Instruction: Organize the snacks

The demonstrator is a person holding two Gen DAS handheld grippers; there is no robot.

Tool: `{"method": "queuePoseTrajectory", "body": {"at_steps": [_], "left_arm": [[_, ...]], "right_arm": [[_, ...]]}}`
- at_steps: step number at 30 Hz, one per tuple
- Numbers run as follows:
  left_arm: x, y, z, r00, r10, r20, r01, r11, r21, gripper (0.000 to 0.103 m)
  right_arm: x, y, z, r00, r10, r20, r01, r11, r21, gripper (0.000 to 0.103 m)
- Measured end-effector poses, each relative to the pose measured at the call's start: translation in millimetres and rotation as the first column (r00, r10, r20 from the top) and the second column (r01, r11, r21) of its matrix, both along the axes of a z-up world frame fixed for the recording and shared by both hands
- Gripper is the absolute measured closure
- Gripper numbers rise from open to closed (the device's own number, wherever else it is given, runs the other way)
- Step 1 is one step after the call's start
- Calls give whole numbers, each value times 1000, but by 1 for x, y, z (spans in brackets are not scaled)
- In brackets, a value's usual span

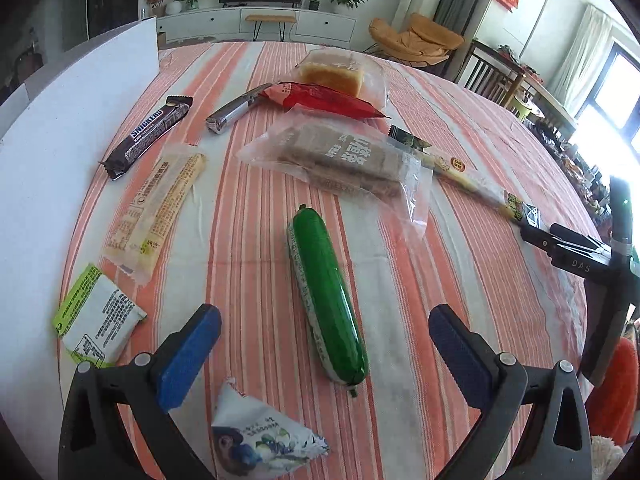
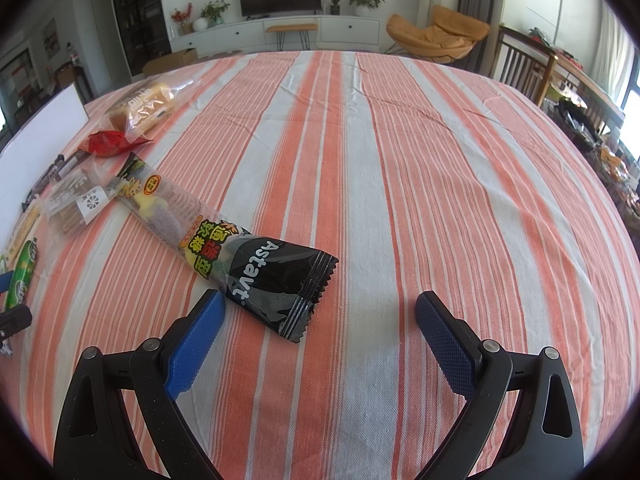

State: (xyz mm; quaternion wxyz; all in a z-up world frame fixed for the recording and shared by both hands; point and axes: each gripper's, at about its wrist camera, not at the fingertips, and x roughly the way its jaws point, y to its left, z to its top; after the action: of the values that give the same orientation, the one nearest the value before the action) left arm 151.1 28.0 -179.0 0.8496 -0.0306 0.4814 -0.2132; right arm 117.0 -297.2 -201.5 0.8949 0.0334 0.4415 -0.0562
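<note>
Several snacks lie on a striped tablecloth. My left gripper is open, low over a green sausage that lies between its blue fingers. Beyond are a brown cracker pack, a Snickers bar, a pale wafer bar, a silver roll, a red packet and a bread pack. My right gripper is open just behind the black end of a long Astavt jelly pack; it also shows in the left wrist view.
A white board borders the table's left side. A green-and-white packet and a blue-printed pouch lie near my left gripper. The right part of the tablecloth is bare cloth. Chairs stand beyond the far edge.
</note>
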Motion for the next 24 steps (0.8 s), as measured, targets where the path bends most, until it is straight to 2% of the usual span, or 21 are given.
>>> {"method": "queuePoseTrajectory", "body": {"at_steps": [4, 7, 9, 11, 14, 19, 20, 22, 24], "left_arm": [[-11, 33, 47, 998, 30, 57, -21, 987, -162, 0], [-9, 54, 71, 992, 119, 49, -106, 970, -219, 0], [-10, 62, 69, 981, 195, -2, -192, 963, -188, 0], [-17, 59, 58, 978, 205, -21, -206, 969, -136, 0], [-29, 44, 32, 993, 114, -21, -115, 993, -37, 0], [-40, 26, 3, 1000, 23, 9, -24, 996, 85, 1], [-41, 24, -2, 1000, 11, 5, -11, 995, 97, 5], [-44, 20, -10, 1000, -2, -3, 3, 992, 126, 23], [-51, 16, -11, 999, -11, 48, 1, 983, 186, 39]], "right_arm": [[0, 0, 0, 1000, 0, 0, 0, 1000, 0, 5], [0, 0, 0, 1000, 0, 0, 0, 1000, 0, 5], [0, 0, 0, 1000, 0, 0, 0, 1000, 0, 5], [0, 0, 0, 1000, 0, 0, 0, 1000, 0, 5], [0, 0, 0, 1000, 0, 0, 0, 1000, 0, 5], [0, 0, 0, 1000, 0, 0, 0, 1000, 0, 5], [0, 0, 0, 1000, 0, 0, 0, 1000, 0, 5], [0, 0, 0, 1000, 0, 0, 0, 1000, 0, 5], [0, 0, 0, 1000, 0, 0, 0, 1000, 0, 5]]}}
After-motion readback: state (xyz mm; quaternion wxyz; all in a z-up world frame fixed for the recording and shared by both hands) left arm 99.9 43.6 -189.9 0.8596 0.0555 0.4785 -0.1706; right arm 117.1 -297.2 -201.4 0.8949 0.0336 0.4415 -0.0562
